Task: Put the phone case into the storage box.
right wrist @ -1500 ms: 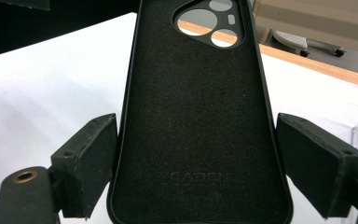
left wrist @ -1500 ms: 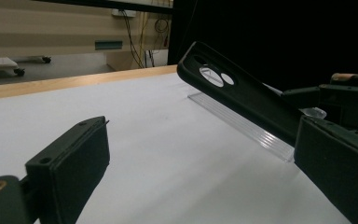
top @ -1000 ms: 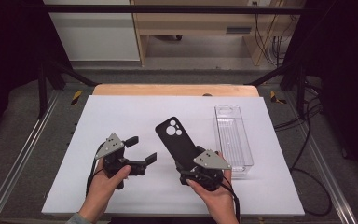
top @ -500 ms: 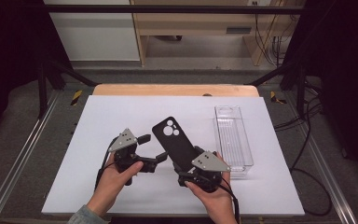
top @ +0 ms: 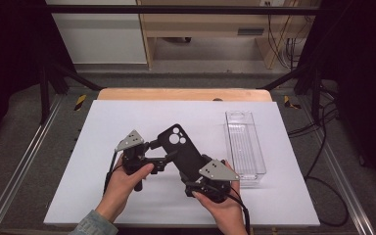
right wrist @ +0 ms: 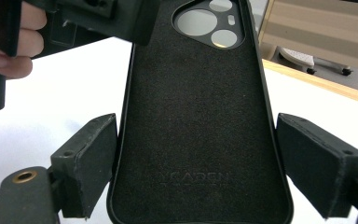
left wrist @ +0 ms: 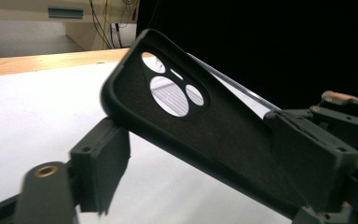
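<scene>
Left gripper (top: 160,152) jaws closing around phone case (top: 186,154).

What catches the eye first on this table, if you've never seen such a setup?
A black phone case at the middle of the white table, inner side up, with a person's two hand-held grippers meeting on it: the right gripper at its near end, the left gripper closing in by the camera cut-out. To the right lies a clear plastic tray.

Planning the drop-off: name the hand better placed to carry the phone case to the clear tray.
Right, likely. The right gripper clamps the phone case nearest the clear tray; the left gripper has just been closing its jaws around it.
</scene>
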Motion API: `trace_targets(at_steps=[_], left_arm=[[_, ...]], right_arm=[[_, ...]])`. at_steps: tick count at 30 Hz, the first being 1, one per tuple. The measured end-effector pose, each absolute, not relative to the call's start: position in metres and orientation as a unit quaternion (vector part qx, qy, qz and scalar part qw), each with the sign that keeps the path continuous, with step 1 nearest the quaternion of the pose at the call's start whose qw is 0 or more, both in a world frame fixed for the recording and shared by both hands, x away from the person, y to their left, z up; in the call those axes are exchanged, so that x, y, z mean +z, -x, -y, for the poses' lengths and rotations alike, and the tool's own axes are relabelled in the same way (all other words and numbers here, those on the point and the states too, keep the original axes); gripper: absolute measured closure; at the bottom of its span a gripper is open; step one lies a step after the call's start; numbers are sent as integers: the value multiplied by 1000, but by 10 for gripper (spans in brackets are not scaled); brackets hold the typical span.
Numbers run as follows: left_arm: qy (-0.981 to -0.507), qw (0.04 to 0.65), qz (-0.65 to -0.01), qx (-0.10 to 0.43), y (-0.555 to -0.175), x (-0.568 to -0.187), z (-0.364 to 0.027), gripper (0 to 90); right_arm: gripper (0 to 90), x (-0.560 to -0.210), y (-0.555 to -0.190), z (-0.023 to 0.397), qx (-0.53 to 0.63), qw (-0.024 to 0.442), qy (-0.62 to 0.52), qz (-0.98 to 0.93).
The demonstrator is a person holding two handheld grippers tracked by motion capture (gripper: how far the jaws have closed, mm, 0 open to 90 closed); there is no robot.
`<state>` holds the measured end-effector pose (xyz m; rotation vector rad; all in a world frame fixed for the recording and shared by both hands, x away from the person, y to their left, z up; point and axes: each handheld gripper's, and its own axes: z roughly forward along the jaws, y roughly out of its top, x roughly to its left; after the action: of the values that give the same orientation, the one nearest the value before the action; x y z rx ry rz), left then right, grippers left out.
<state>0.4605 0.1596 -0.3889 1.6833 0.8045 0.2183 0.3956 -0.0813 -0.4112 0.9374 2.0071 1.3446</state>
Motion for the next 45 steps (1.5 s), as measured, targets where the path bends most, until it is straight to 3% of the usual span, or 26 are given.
trace_targets(at_steps=[31,45], left_arm=[[-693,614,-368,90,-465,-373,-152,689],[-684,636,-354,55,-456,-365,-145,780]], right_arm=[[148,-423,-404,85,491,249,-372,-747],[143,-429,-407,85,502,231,-381,-741]])
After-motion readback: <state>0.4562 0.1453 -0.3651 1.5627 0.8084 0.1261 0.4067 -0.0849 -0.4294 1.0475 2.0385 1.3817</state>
